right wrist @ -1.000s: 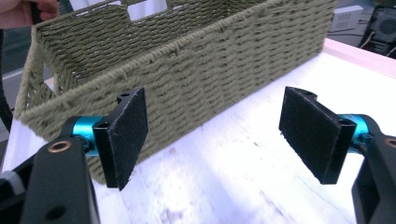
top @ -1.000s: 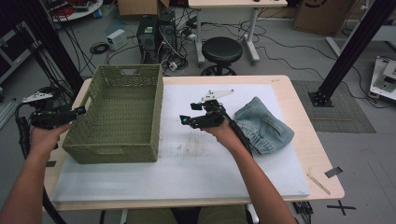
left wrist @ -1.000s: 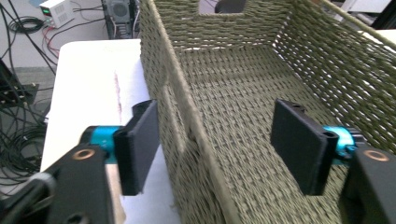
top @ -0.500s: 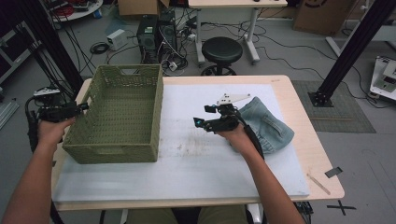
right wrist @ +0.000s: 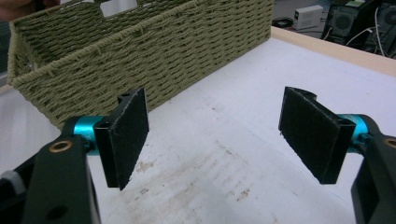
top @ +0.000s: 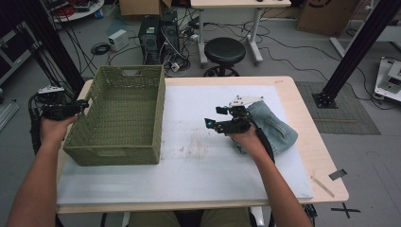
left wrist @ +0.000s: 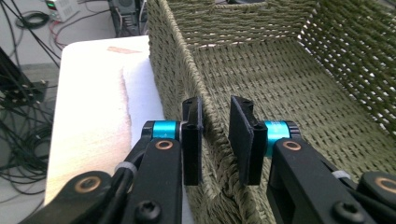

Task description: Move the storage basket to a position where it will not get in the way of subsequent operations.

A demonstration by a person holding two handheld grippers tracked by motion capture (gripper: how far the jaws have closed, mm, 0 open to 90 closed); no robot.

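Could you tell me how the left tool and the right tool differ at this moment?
The left tool has just been closing its jaws on the wall of the green woven basket; the right tool stands wide open with nothing between its jaws. The left one is at the basket's side, the right one over the white mat. Both have flat black pads.

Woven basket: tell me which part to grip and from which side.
Grip the woven basket by the rim of its left wall, coming from the left, one jaw outside and one inside. The wall is thin and upright, so it fits between the pads. The left hand-held gripper straddles that wall, its jaws having just been closing on it.
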